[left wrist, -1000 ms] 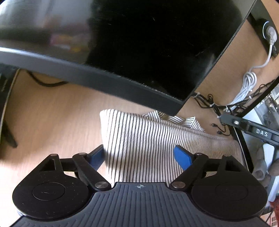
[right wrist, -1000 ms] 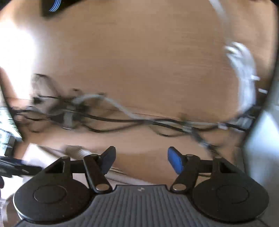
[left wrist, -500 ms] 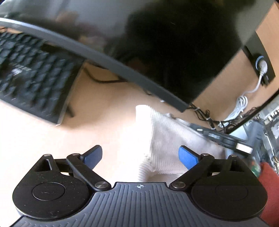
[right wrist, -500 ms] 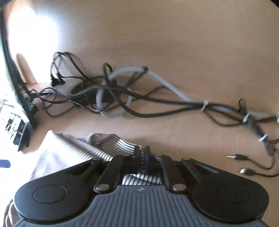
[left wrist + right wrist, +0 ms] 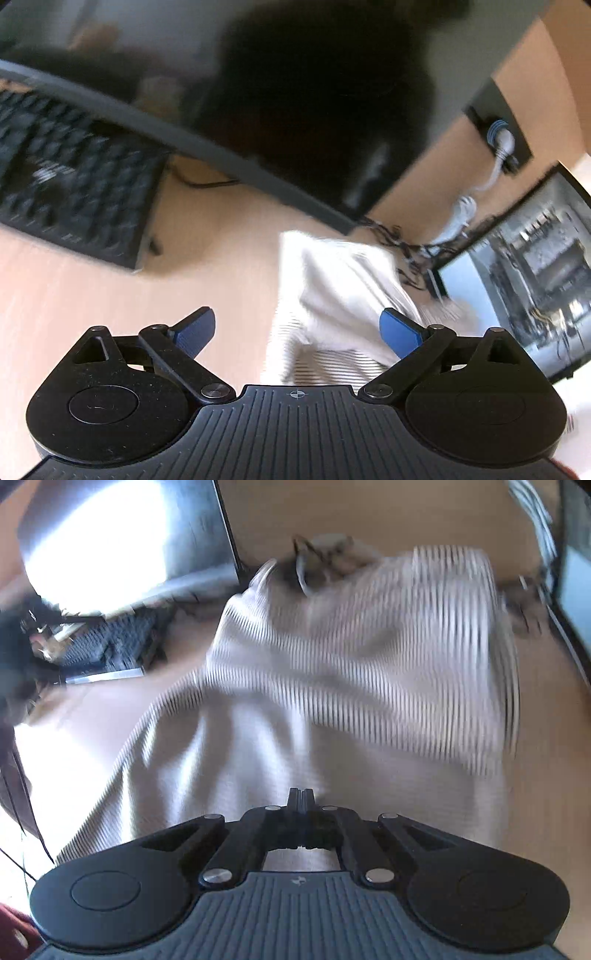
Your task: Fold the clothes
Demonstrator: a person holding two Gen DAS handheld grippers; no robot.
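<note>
A white garment with thin dark stripes (image 5: 354, 672) lies on the wooden desk (image 5: 546, 775), blurred by motion. My right gripper (image 5: 301, 796) is shut on the garment's near edge, and the cloth stretches away from the jaws. In the left wrist view the same garment (image 5: 343, 288) lies ahead and to the right. My left gripper (image 5: 297, 330) is open and empty above the desk, its blue pads (image 5: 399, 332) apart, with the right pad over the cloth.
A black keyboard (image 5: 74, 192) lies at the left under a large dark monitor (image 5: 295, 92). A tangle of cables (image 5: 406, 243) lies behind the garment. A second screen (image 5: 524, 273) stands at the right. A monitor (image 5: 122, 535) shows in the right wrist view.
My right gripper has closed on the garment and pulled it back toward the camera, swinging left. My left gripper has drawn back and stays open.
</note>
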